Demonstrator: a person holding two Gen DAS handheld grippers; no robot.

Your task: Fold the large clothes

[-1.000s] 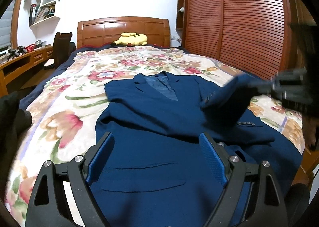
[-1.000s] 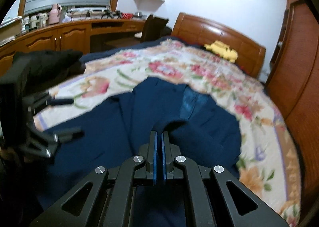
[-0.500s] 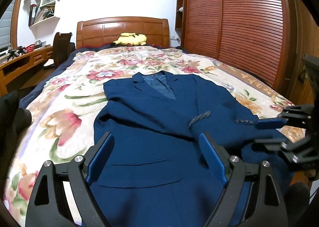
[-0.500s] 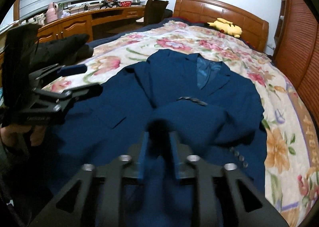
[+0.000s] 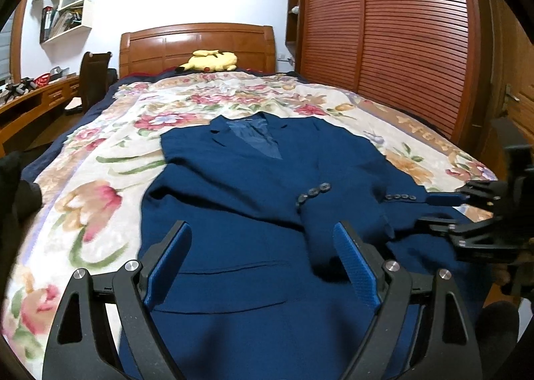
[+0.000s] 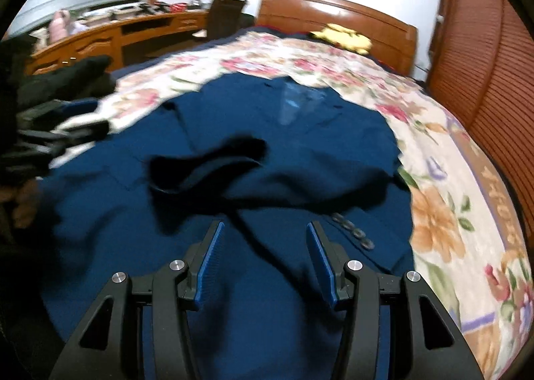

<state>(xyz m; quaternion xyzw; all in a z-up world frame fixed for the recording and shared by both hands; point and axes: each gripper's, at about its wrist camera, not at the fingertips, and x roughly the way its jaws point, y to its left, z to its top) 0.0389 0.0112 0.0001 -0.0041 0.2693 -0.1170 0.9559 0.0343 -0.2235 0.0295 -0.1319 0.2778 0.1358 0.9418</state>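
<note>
A navy suit jacket [image 5: 253, 200] lies face up on the floral bedspread [image 5: 100, 186], collar toward the headboard. Its right-hand sleeve [image 5: 317, 213] is folded across the front, cuff buttons showing. My left gripper [image 5: 263, 246] hovers open over the lower front with nothing between its fingers. In the right wrist view the jacket [image 6: 317, 153] fills the middle and the folded sleeve [image 6: 200, 166] lies loose on it. My right gripper [image 6: 264, 236] is opening its jaws above the cloth, with nothing pressed between the pads. It also shows at the jacket's right edge [image 5: 430, 211].
A yellow plush toy [image 5: 210, 61] rests by the wooden headboard [image 5: 197, 43]. Slatted wardrobe doors [image 5: 400, 46] line the right side. A desk [image 5: 26, 103] and chair [image 5: 95, 79] stand left. Dark clothes [image 6: 63, 79] are heaped at the bed's left edge.
The right gripper let go of the sleeve, which now lies across the jacket's front. It opened, sank and drew back to the jacket's right edge. The left gripper stayed put.
</note>
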